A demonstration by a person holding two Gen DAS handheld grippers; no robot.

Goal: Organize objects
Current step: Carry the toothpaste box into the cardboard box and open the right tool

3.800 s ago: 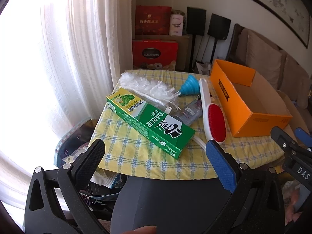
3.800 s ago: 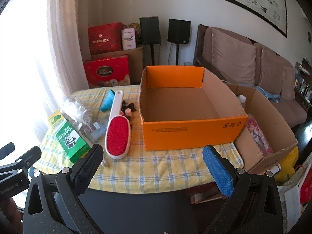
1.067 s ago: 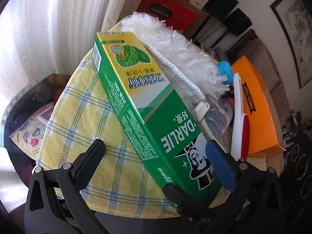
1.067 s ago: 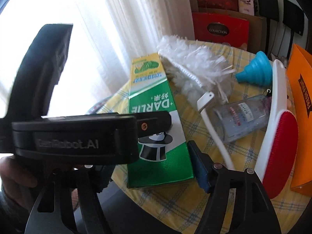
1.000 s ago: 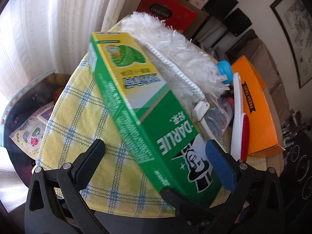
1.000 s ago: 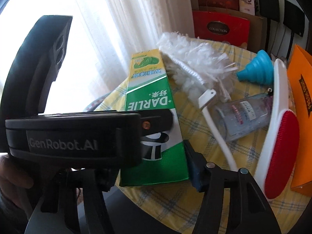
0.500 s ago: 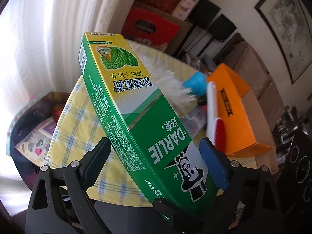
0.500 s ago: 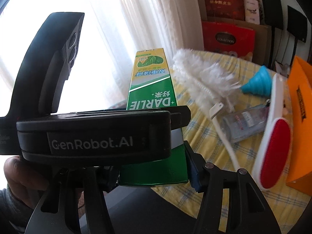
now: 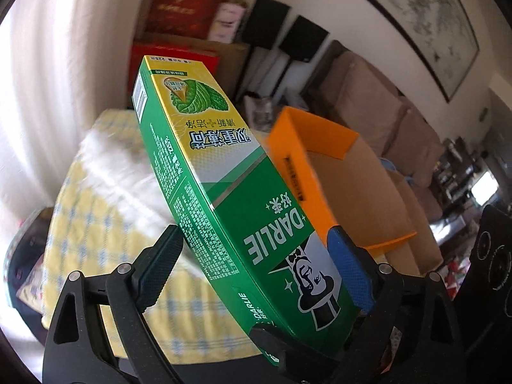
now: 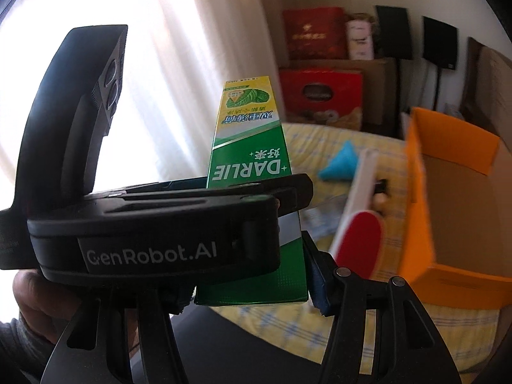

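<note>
The green and yellow Darlie toothpaste box (image 9: 224, 192) hangs tilted in the air above the table, its far end raised. My left gripper (image 9: 254, 256) is shut on its long sides, black pad on the left, blue pad on the right. In the right wrist view my right gripper (image 10: 249, 288) is shut on the near end of the same toothpaste box (image 10: 252, 166); its blue pad presses the right edge, and its other finger is hidden behind the left gripper's black body (image 10: 153, 224). A hand holds that body at lower left.
An open orange cardboard box (image 9: 320, 172) stands to the right on the yellow checked tablecloth (image 9: 80, 224). A red and white lint brush (image 10: 361, 236), a blue funnel (image 10: 339, 163) and a blurred white duster (image 9: 121, 166) lie beside it. Sofa, curtain and red gift boxes stand behind.
The toothpaste box has come up off the table with both grippers holding it. The left jaws narrowed onto its sides. Both views have swung right, toward the orange box.
</note>
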